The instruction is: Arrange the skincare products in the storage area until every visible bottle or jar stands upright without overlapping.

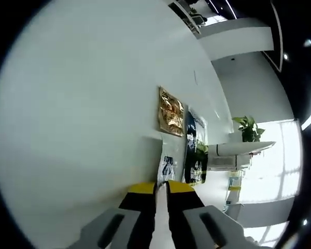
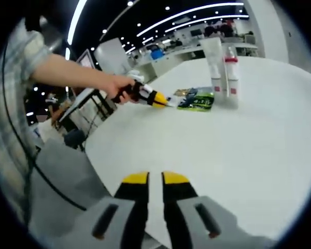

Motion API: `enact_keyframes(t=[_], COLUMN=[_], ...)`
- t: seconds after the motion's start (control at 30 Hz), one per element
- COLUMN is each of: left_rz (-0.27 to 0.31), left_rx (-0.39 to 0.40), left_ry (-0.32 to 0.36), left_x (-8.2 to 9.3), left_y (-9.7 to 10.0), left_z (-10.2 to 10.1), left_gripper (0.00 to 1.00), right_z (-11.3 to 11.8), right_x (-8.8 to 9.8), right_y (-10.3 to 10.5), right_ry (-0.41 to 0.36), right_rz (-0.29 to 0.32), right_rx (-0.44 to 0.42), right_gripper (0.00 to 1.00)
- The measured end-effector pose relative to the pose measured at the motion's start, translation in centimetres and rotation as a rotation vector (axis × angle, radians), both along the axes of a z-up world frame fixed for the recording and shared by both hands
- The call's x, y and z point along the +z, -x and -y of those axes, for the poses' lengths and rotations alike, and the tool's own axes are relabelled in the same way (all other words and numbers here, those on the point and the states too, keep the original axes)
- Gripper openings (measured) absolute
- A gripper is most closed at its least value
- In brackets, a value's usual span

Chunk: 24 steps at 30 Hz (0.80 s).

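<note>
On the white table (image 2: pixel 249 155) a white tube (image 2: pixel 215 62) and a clear bottle with a red band (image 2: pixel 231 70) stand upright side by side at the far end. Flat sachets lie just in front of them: a green-and-dark one (image 2: pixel 197 98), seen as a dark sachet (image 1: pixel 196 148) beside a gold sachet (image 1: pixel 171 111). My left gripper (image 1: pixel 161 184) is shut on a small pale sachet (image 1: pixel 166 168) at its yellow tips. It appears again as the left gripper (image 2: pixel 165 100), held low at the sachets. My right gripper (image 2: pixel 155 179) hovers over bare table near the front edge, jaws nearly together, holding nothing.
A person's bare arm (image 2: pixel 67 70) reaches in from the left, holding the left gripper. The table's edge (image 2: pixel 101 155) runs along the left, with a floor stand (image 2: pixel 88 101) beyond it. A potted plant (image 1: pixel 249 128) and office desks (image 2: pixel 171 57) lie past the table.
</note>
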<state>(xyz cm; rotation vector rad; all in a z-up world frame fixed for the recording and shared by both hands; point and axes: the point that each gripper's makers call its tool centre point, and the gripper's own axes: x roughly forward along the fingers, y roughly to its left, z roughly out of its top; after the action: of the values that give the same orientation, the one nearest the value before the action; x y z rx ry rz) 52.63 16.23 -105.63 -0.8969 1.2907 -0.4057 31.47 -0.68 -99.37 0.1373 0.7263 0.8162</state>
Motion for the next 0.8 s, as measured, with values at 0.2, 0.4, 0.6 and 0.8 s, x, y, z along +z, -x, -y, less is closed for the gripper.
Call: enact_keyframes(t=[0.2,0.4,0.6,0.8], left_rz=[-0.027,-0.027,-0.007,0.098], left_rx=[-0.001,0.000,0.009,-0.009], left_ry=[0.008,-0.016,-0.066,-0.081], left_x=[0.3,0.9,1.6,3.8], left_y=[0.2,0.3,0.4,1.3], left_z=[0.0,-0.6,-2.1,-2.2], left_gripper=[0.13,0.21,0.32,0.39], right_z=[0.2,0.2,0.2,0.1], right_x=[0.0,0.3,0.7,1.3], right_y=[0.2,0.3,0.6,0.9], right_ry=[0.003,0.000,-0.005,-0.016], right_rz=[0.004,0.010,0.021,0.037], right_rx=[-0.006,-0.009,-0.013,-0.020], right_gripper=[0.08,0.08,0.08,0.09])
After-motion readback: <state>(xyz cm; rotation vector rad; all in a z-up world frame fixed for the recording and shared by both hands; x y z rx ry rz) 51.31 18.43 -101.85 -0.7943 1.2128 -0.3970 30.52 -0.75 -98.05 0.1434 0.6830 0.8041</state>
